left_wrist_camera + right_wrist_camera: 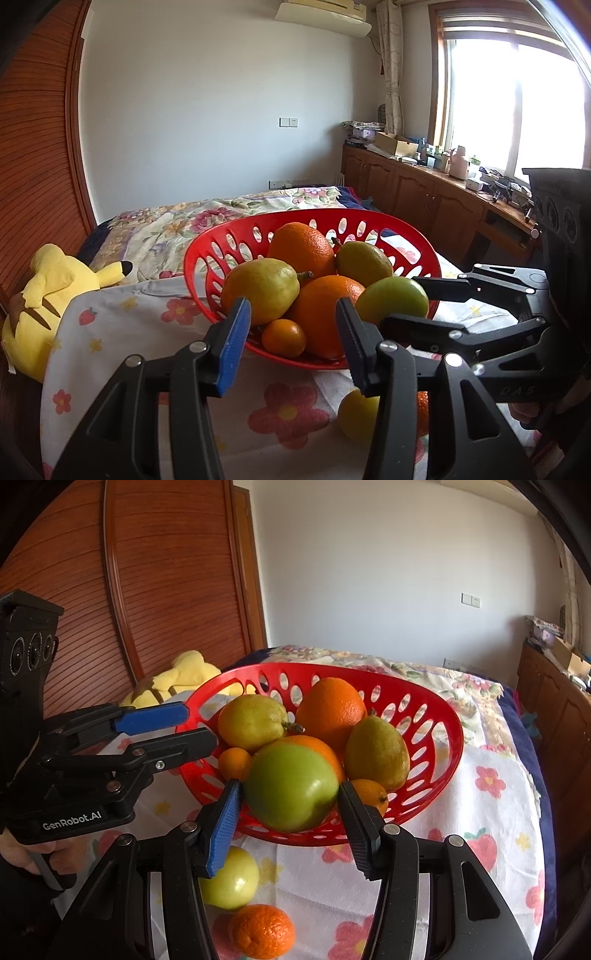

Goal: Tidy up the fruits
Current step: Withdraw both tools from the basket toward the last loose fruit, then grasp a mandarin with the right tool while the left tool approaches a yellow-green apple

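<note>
Right tongs (290, 808) pinching round green apple (291, 788) over perforated red plastic basket (439, 709), apparently to add it; left tongs (291, 325) spread, empty, alongside.

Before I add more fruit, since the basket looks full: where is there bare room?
The red basket is crowded. Bare cloth lies to its right; another patch lies between it and the yellow plush. In front, a yellow apple and tangerine take space.

The red basket (448, 734) is seen as glossy perforated plastic. The green apple (291, 788) looks smooth and waxy, the big orange (330, 705) dimpled. The bed is covered by matt flowered cloth (491, 812). Ribbed, varnished wood forms the wardrobe door (166, 602).
</note>
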`<state>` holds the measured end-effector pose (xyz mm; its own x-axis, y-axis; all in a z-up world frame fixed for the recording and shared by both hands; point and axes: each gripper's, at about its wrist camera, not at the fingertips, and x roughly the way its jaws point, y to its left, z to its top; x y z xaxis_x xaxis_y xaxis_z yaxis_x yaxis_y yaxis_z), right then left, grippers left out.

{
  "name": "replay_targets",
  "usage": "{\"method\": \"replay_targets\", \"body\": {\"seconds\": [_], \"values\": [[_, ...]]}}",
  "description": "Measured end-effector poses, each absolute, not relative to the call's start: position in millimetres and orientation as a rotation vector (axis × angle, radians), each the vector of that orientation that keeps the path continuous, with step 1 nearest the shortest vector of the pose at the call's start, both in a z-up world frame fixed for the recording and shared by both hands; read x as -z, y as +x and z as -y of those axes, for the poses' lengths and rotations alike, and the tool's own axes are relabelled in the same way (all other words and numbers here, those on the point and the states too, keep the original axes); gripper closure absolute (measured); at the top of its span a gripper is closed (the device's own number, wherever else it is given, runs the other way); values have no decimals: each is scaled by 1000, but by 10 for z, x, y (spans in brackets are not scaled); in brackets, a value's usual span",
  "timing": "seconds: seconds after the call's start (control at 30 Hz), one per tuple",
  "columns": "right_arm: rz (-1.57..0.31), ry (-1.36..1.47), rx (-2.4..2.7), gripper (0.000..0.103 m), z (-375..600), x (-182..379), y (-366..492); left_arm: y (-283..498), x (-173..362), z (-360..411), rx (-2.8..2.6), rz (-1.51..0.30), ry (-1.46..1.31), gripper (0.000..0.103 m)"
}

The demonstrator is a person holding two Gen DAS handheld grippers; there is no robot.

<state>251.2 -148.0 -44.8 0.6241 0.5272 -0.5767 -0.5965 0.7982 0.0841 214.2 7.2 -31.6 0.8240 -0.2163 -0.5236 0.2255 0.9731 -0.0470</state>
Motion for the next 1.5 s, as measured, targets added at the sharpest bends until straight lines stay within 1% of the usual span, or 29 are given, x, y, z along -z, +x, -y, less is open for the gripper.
{"method": "replay_targets", "body": {"seconds": [0.13, 0.6, 0.8, 0.93, 1.17, 1.5], "values": [[-607, -111, -645, 49, 1498, 393, 2448, 2073, 307, -87, 218, -556, 18, 49], [-564, -91, -611, 49, 1682, 261, 1934, 1678, 358, -70, 195, -548, 30, 45], [-583, -79, -599, 49, 1721, 367, 1722, 1539, 537, -79, 186, -562, 26, 43], [-607, -69, -591, 49, 1739, 480, 1645, 1474, 663, -93, 171, -553, 13, 35], [-658, -78, -582, 49, 1702, 692, 1649, 1433, 814, -100, 154, -559, 19, 35], [-739, -92, -585, 49, 1629, 953, 1756, 1417, 831, -118, 138, -548, 12, 35]]}}
